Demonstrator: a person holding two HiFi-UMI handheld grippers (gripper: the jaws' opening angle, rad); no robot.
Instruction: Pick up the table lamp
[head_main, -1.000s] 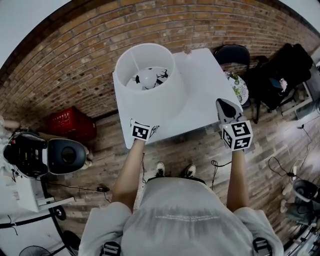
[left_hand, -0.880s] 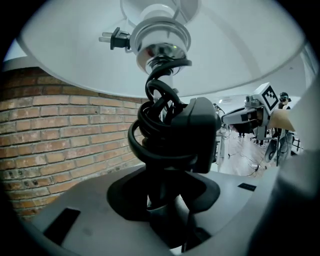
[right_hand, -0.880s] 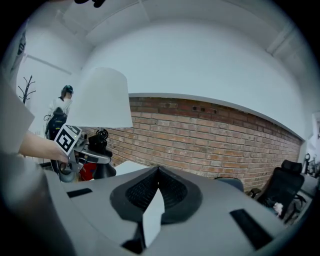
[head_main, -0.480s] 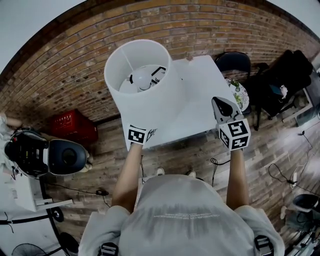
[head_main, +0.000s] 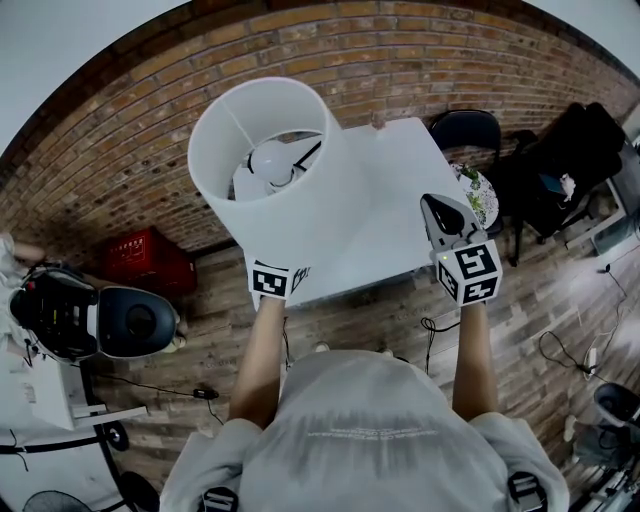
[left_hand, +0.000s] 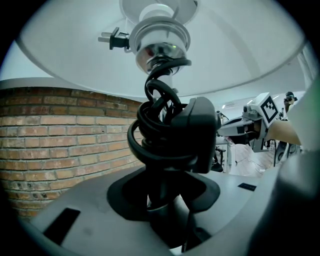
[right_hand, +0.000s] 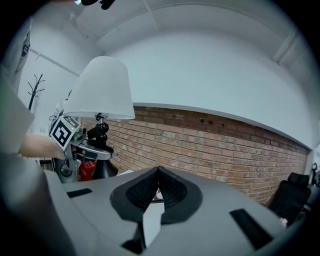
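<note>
The table lamp has a wide white shade (head_main: 300, 190) with a bulb (head_main: 268, 160) showing through its open top. It is held up over the white table (head_main: 400, 170), leaning to the left. My left gripper (left_hand: 162, 200) is shut on the lamp's thin stem just below a coil of black cord (left_hand: 160, 125); in the head view the shade hides its jaws. My right gripper (head_main: 441, 206) is shut on nothing, over the table's right part, apart from the lamp. The right gripper view shows the shade (right_hand: 102, 90) at the left.
A brick wall runs behind the table. A red crate (head_main: 135, 262) and a dark round seat (head_main: 135, 318) stand on the wooden floor at the left. A black chair (head_main: 465, 120), a patterned plate (head_main: 482, 190) and dark bags (head_main: 570, 150) are at the right.
The lamp has come up and swung left in my left gripper, its shade looming larger and tilting more. My right gripper has barely moved.
</note>
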